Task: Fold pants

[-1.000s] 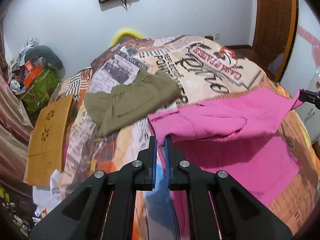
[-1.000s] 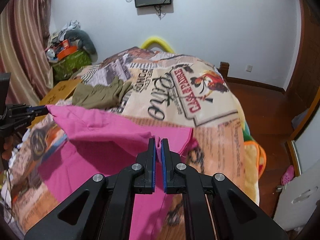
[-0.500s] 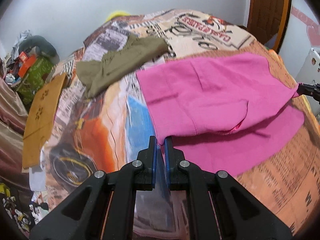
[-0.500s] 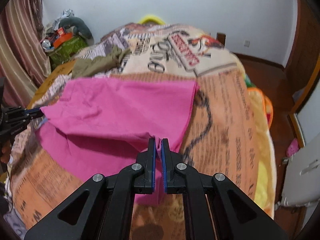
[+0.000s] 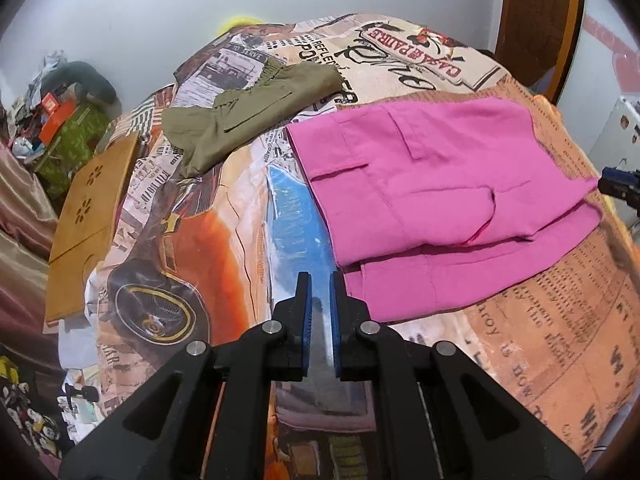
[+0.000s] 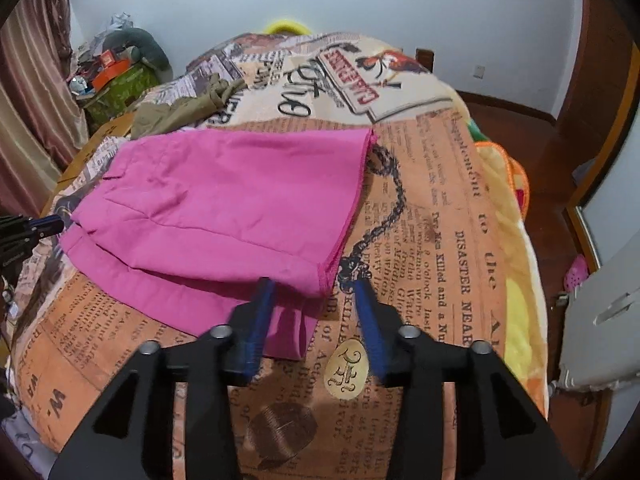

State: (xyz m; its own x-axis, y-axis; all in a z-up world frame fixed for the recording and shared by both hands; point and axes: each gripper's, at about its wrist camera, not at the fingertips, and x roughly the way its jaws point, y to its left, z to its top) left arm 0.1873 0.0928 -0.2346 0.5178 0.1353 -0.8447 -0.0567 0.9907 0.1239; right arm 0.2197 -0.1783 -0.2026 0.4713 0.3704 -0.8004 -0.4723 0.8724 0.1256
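A wooden board (image 5: 90, 216) with flower-shaped cutouts lies flat at the left edge of the bed (image 5: 192, 248), whose cover is a soft fleece printed with newspaper columns, a car wheel and a rooster sign. Farther back, olive shorts (image 5: 248, 108) sit in a loose, wrinkled heap.

The pants (image 5: 436, 196) are bright pink, a thin matte weave, lying folded over on the cover right of the olive shorts; the upper layer is a rough rectangle with flat stitched pocket flaps, and the lower layer sticks out as a strip along the near edge.

The left gripper (image 5: 319, 300) has black angular arms and blue ribbed pads (image 5: 307, 312). Its jaws are drawn almost together with only a thin slit showing, and nothing sits between them; the pink hem lies just right of the tips, apart from them.

The right gripper (image 6: 316, 300) is opening, its blurred blue pads (image 6: 260, 316) spreading. The pants' hemmed corner (image 6: 320, 276) lies between them, resting loose on the cover, neither pad pressing it.

A white plastic unit (image 6: 600, 320) stands beside the bed at far right.
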